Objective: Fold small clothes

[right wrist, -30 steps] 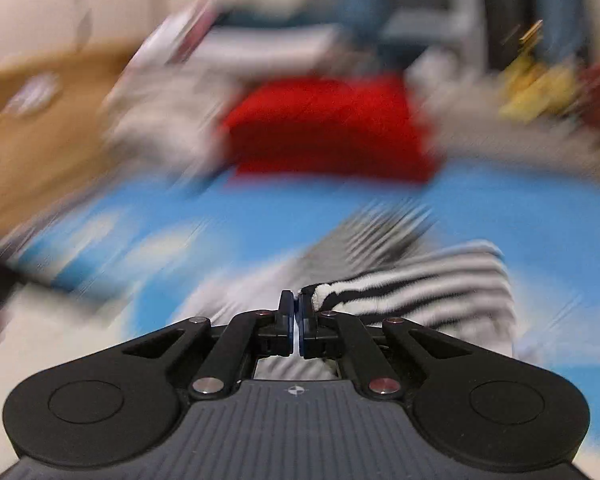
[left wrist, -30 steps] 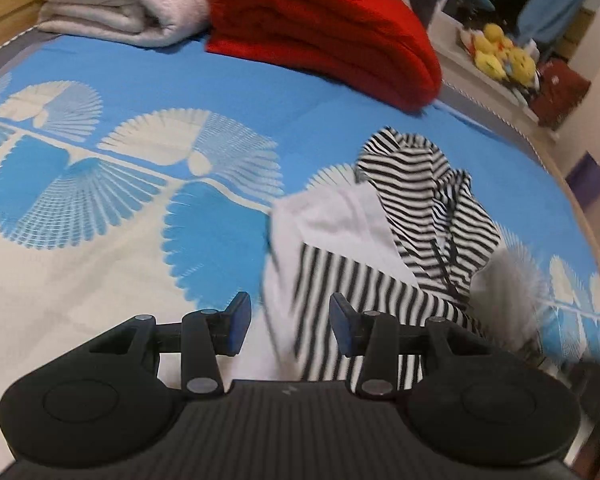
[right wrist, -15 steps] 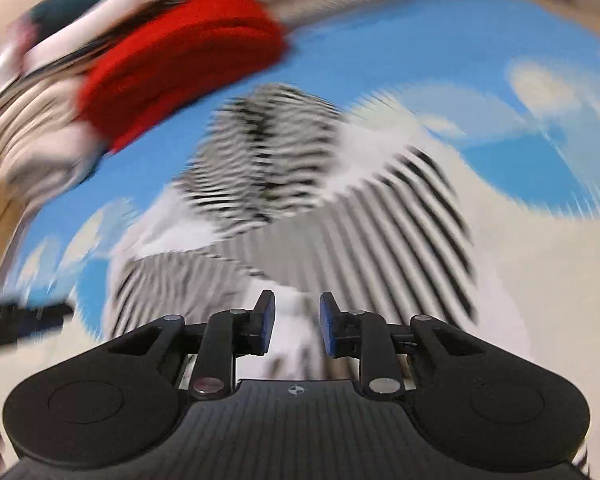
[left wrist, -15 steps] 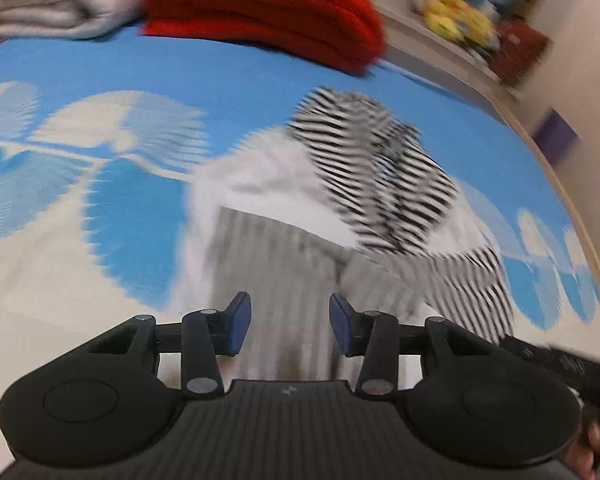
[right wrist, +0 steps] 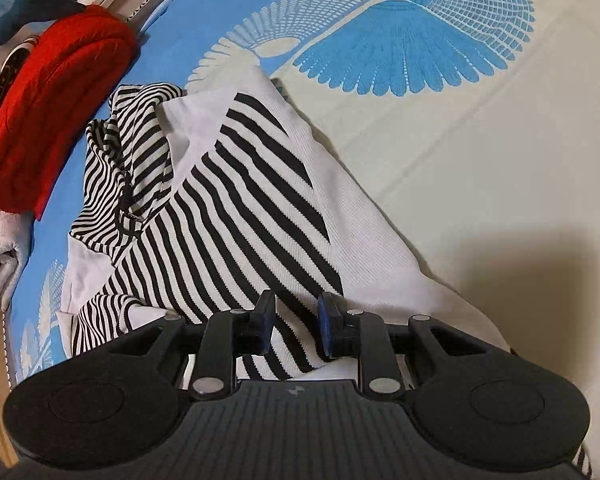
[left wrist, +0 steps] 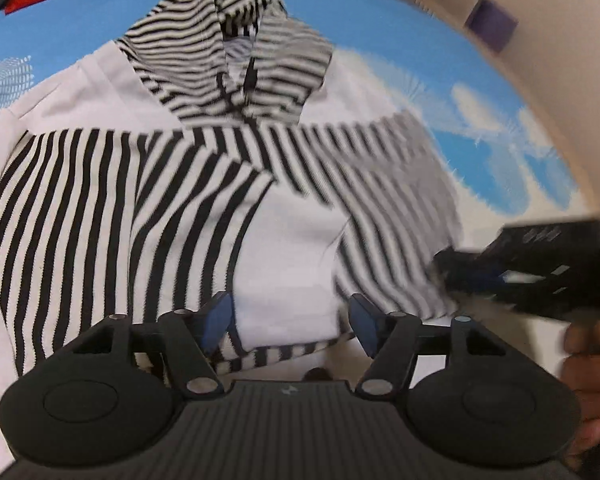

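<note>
The left gripper (left wrist: 290, 322) was opening, empty, above the black-and-white striped knit hooded top (left wrist: 172, 184); the right gripper (right wrist: 293, 328) stood slightly parted, gripping nothing; a folded red blanket (right wrist: 48, 112) lay at ten o'clock.

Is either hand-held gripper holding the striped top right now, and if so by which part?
Nothing is held. The left hand-held gripper is opening above the striped top; the right hand-held gripper is open over its hem.

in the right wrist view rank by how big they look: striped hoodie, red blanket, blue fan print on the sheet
1. striped hoodie, largest, though it lies nearest the camera.
2 and 3. red blanket and blue fan print look about alike; the blanket is cut off at the frame edge, so no ranking.
</note>
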A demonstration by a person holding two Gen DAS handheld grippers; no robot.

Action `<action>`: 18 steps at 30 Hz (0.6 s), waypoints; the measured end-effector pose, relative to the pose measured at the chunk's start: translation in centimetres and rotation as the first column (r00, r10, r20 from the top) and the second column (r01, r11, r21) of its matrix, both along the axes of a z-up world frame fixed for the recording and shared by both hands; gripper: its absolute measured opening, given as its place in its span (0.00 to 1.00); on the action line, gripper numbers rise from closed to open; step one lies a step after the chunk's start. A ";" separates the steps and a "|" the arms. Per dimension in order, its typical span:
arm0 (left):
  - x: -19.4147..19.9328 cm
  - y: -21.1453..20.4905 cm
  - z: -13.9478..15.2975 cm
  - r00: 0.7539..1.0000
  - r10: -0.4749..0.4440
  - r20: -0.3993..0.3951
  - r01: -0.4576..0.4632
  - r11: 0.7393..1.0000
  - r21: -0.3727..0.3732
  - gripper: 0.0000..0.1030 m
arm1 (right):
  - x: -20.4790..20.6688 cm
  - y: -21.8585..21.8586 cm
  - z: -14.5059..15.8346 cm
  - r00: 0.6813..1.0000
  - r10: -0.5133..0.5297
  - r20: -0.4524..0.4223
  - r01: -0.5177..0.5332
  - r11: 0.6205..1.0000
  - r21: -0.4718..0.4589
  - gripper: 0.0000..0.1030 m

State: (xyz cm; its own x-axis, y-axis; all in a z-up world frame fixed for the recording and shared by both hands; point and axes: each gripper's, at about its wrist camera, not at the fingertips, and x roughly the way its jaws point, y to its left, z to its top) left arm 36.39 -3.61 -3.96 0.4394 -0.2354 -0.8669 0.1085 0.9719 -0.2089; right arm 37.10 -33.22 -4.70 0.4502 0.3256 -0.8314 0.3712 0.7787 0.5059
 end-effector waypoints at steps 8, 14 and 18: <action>-1.0 3.6 3.4 0.981 0.167 0.098 -0.170 0.985 0.020 0.18 | 0.2 0.3 0.3 1.000 0.013 -0.014 -0.014 1.000 -0.023 0.24; -5.3 13.6 7.3 0.777 0.616 0.128 -0.607 0.788 -0.104 0.25 | 0.2 0.8 0.2 1.000 0.009 -0.018 -0.010 0.998 -0.059 0.24; -7.0 18.9 6.7 0.633 0.772 0.051 -0.762 0.634 -0.134 0.36 | -0.1 1.1 0.5 1.000 -0.024 -0.013 0.023 0.995 -0.093 0.22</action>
State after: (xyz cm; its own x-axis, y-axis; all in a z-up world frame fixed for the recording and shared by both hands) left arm 29.40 15.31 2.75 0.5752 0.1500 -0.8041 -0.6433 0.6902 -0.3314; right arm 36.95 -32.17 -4.21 0.4454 0.2365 -0.8636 0.3964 0.8128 0.4270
